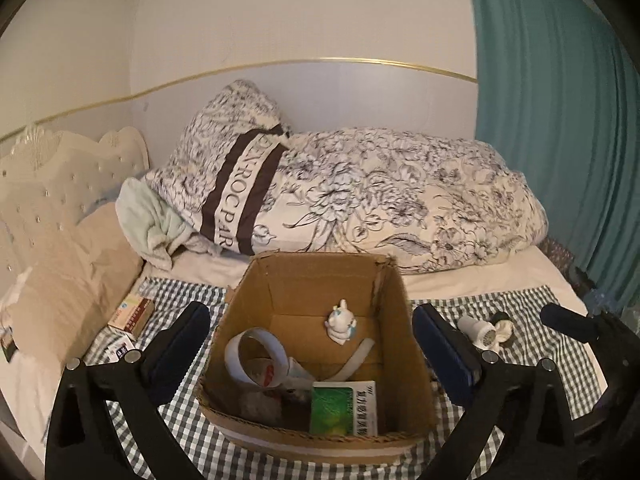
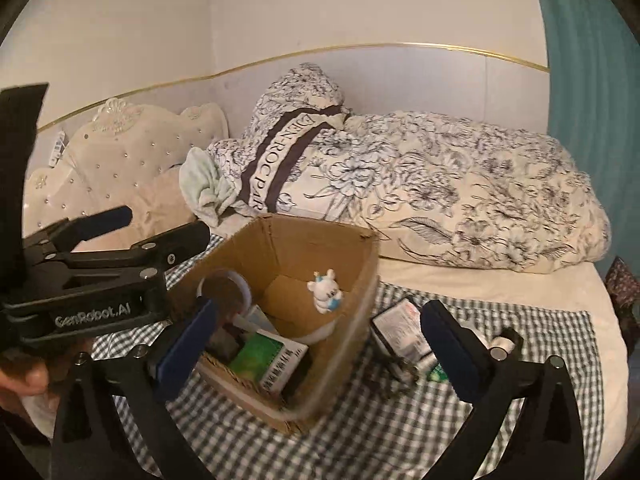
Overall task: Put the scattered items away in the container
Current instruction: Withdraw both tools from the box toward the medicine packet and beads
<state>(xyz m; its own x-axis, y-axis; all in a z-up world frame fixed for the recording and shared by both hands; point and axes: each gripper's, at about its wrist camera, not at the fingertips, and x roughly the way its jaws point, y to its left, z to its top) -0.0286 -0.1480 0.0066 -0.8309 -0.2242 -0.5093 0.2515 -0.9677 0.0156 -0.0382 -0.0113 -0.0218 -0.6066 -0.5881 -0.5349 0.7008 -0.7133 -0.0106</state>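
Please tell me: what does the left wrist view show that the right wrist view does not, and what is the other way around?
Only the left wrist view shows the small boxes on the checked cloth left of the cardboard box, beside the beige pillow.

Only the right wrist view shows the dark flat packet on the cloth right of the box, and the whole left gripper from the side, jaws open and empty.

Both show the cardboard box, the white figurine, the green-and-white box, the tape roll and the floral duvet.
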